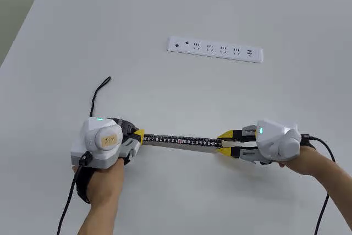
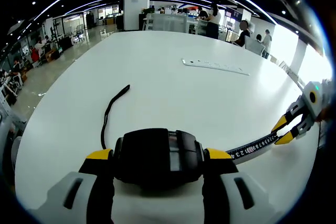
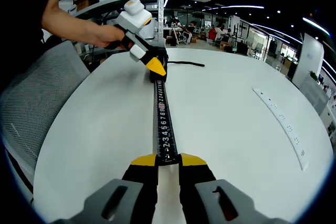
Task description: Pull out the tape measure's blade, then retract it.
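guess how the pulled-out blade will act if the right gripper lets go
The blade runs straight between both grippers, so it is probably fairly stiff. Released by the right gripper, it would likely snap back into the case in the left gripper.

Counting live: two grippers, my left gripper and my right gripper, with two hands behind them, left hand and right hand. One tape measure is clamped between my left jaws, and its one blade runs across to my right jaws, which pinch its tip. Out past the jaws on the one white table, I make it one power strip well ahead and one black strap just beyond my left jaws.
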A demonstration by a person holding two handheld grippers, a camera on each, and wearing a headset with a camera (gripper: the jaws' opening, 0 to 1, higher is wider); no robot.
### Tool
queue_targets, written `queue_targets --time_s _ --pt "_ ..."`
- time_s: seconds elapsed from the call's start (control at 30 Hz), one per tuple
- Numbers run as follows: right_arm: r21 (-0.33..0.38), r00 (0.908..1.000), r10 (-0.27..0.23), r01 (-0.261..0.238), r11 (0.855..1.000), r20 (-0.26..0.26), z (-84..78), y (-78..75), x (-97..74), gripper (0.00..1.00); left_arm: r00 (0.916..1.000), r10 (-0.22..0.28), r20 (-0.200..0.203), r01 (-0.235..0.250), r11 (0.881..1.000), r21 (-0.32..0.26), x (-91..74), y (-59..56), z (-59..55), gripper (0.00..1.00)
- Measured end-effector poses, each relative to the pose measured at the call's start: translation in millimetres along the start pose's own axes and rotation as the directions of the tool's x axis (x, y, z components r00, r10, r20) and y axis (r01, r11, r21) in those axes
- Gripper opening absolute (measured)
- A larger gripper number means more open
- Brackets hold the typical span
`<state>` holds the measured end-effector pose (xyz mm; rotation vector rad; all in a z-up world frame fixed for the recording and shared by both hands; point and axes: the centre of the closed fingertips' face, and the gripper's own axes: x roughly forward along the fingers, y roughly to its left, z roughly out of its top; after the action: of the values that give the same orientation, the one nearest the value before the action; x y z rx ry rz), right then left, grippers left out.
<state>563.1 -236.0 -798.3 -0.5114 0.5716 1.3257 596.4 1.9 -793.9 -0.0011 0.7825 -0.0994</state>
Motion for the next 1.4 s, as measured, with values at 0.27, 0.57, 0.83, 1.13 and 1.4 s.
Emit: queue_targets --time_s 0.27,0.57,0.83,1.13,1.4 --pt "-0.004 1.0 0.005 -0.005 1.0 0.004 3.2 0.2 4.2 0.14 1.0 -0.002 -0.002 0.002 1.0 0.002 -0.1 -0.4 -0.2 0.65" --pt "-0.009 0.9999 0.011 -0.011 1.0 0.004 6.7 1.3 9.8 0.14 1.0 -0.003 0.001 0.003 1.0 0.001 0.1 -0.2 0.0 0.65" --pt "-0.011 0.9999 0.015 -0.015 1.0 0.006 9.1 2.1 13.6 0.14 1.0 -0.007 0.003 0.007 1.0 0.004 0.8 0.2 -0.1 0.66" --pt "-0.012 0.9997 0.02 -0.02 1.0 0.012 11.2 2.5 18.2 0.14 0.9999 -0.008 0.007 0.008 1.0 0.003 0.2 0.1 0.0 0.66" --pt "-0.012 0.9996 0.026 -0.026 1.0 0.015 12.7 3.3 22.1 0.14 0.9999 -0.008 0.006 0.008 1.0 0.004 0.3 0.0 -0.2 0.66"
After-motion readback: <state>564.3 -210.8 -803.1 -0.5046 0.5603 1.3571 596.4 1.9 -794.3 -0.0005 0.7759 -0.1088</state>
